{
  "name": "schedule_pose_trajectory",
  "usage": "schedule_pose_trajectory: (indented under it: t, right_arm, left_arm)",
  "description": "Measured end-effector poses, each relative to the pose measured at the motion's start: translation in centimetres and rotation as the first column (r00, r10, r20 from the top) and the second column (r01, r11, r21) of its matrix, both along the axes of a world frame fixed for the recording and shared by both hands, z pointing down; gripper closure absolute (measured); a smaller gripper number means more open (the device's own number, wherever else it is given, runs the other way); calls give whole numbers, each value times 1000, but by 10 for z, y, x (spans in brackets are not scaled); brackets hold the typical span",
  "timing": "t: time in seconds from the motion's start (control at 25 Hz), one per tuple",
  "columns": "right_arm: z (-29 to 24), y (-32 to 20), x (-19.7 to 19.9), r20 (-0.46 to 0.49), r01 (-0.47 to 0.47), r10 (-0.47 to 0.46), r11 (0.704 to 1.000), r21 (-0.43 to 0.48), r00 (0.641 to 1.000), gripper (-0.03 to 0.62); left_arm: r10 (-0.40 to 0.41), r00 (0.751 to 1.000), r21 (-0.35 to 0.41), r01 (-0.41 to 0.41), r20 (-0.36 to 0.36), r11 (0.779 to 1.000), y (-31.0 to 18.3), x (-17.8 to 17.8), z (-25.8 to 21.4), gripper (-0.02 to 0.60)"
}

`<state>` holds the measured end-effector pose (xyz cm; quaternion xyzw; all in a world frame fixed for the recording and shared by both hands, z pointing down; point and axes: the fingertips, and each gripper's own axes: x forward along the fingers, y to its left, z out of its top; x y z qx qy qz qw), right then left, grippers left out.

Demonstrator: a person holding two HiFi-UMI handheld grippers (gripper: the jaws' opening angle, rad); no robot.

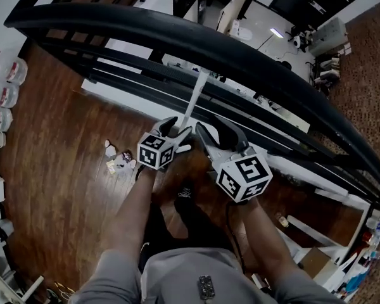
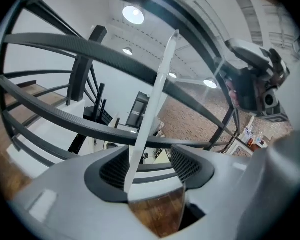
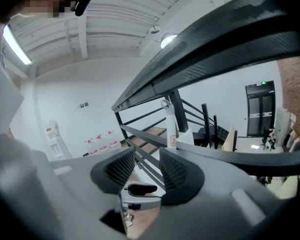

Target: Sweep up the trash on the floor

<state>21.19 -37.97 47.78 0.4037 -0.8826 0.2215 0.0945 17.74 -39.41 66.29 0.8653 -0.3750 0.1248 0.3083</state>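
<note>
Left gripper (image 1: 177, 130): jaws wide apart. A white handle (image 1: 195, 97) stands between them, rising slantwise toward the railing. In the left gripper view the handle (image 2: 155, 99) runs close along the left-hand pad (image 2: 112, 169) and clear of the other pad. Whether it touches the near pad cannot be told, and it is not clamped.

Right gripper (image 1: 214, 132): jaws apart, nothing between the pads. It is just beside the left gripper, on the right of the handle. Through its gap the right gripper view shows only railing bars and floor beyond.

Marker cubes: one on each gripper, facing the head camera, with a bare forearm (image 1: 130, 214) behind each.

Trash (image 1: 117, 159): a small cluster of pale scraps on the wooden floor (image 1: 57, 170). It lies left of and slightly below the left gripper in the head view, apart from both grippers and from the handle.

Railing (image 1: 177, 33): black, with a broad top rail and thinner bars beneath. It crosses the head view diagonally in front of both grippers, and a lower room shows beyond it.

Bottles (image 1: 6, 94): a row of clear bottles along the left edge of the floor, well apart from the trash.

Lower end of the handle: hidden behind the grippers, so what it carries cannot be told.
</note>
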Motion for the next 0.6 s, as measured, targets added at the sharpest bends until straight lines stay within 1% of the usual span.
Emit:
schedule_pose_trajectory:
  t: [0.04, 0.12, 0.16, 0.28, 0.32, 0.44, 0.48, 0.52, 0.6]
  right_arm:
    - [-6, 4, -9, 6, 24, -24, 1000, 5, 1000, 447]
    - [-21, 16, -29, 15, 72, -72, 997, 23, 997, 475]
    - [-29, 22, -40, 23, 93, -94, 995, 37, 995, 495]
    - [-52, 51, -72, 60, 143, -148, 987, 74, 987, 582]
    - [-60, 64, -82, 73, 160, -166, 984, 80, 983, 594]
    - [-81, 108, -112, 93, 210, -220, 972, 103, 971, 594]
    - [-89, 121, -123, 90, 224, -235, 967, 120, 968, 594]
    - [-96, 133, -135, 82, 237, -249, 962, 138, 965, 594]
    - [-111, 158, -156, 63, 255, -269, 952, 168, 961, 594]
  left_arm:
    - [-15, 1000, 26, 15, -11, 1000, 5, -7, -16, 334]
    - [-51, 998, 98, 54, -34, 994, 19, -27, -54, 341]
    - [-70, 996, 139, 76, -46, 987, 27, -41, -76, 348]
    - [-144, 988, 241, 155, -64, 958, 65, -88, -133, 402]
    - [-171, 983, 264, 182, -64, 947, 81, -104, -149, 434]
    - [-242, 968, 312, 252, -70, 916, 135, -149, -191, 530]
    - [-259, 963, 326, 270, -77, 906, 152, -162, -203, 547]
    - [-272, 959, 337, 283, -82, 898, 167, -176, -213, 550]
    - [-281, 957, 348, 290, -77, 891, 197, -200, -230, 559]
